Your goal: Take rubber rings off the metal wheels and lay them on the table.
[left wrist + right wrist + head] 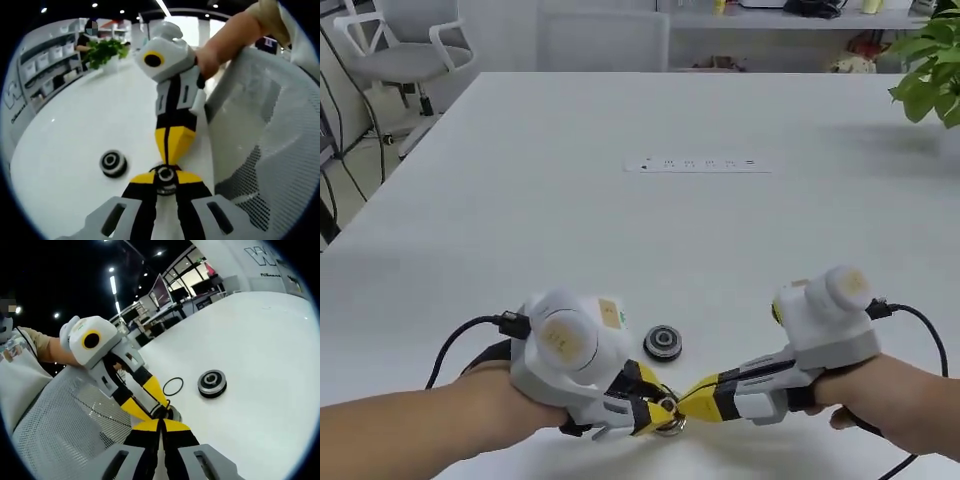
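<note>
Silver metal wheel (667, 418) is clamped in the left gripper (655, 412) just above the white table (620, 230); the right gripper (688, 400) meets it nose-on. Wide bare tabletop ahead.

Left gripper view: second black-ringed metal wheel (113, 163) rests just beside; table edge and mesh chair (270, 150) close.

Right gripper view: right jaws pinched narrow at the wheel's rim, can't confirm a bite on its ring. Loose black rubber ring (173, 386) lies flat nearby.

Risk: a thin bite slips, the ring snaps back, or the wheel twists out toward that edge.
</note>
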Action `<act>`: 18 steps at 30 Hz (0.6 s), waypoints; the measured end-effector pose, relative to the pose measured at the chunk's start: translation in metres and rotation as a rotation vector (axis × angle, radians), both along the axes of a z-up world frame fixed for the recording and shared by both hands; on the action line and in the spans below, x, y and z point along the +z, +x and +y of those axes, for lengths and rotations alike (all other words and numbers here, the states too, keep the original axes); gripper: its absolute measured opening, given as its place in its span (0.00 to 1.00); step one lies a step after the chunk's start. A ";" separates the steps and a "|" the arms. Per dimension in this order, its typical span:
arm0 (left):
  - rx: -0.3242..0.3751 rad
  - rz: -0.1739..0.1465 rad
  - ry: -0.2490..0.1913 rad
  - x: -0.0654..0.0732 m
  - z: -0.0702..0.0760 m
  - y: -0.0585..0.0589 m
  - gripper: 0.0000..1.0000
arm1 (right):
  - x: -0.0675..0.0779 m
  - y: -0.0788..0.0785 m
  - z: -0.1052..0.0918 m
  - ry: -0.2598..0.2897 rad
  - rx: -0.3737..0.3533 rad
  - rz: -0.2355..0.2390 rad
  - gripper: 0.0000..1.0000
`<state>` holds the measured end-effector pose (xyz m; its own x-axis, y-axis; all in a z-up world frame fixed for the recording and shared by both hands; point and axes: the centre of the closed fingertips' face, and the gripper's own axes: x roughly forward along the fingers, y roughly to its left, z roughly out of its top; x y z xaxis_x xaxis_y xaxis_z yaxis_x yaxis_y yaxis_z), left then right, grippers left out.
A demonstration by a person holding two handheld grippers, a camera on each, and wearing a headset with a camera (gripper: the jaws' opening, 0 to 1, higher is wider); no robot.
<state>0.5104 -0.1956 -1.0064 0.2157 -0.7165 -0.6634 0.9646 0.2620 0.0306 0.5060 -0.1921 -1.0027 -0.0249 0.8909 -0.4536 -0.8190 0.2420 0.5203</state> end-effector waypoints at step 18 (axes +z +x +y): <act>-0.007 0.012 -0.072 0.033 0.008 -0.006 0.30 | 0.013 0.004 -0.003 0.029 -0.019 -0.009 0.00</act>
<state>0.5045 -0.1876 -0.9731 0.2024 -0.7638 -0.6128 0.9667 0.2560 0.0002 0.5105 -0.1947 -0.9898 -0.0037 0.9039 -0.4278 -0.8189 0.2427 0.5200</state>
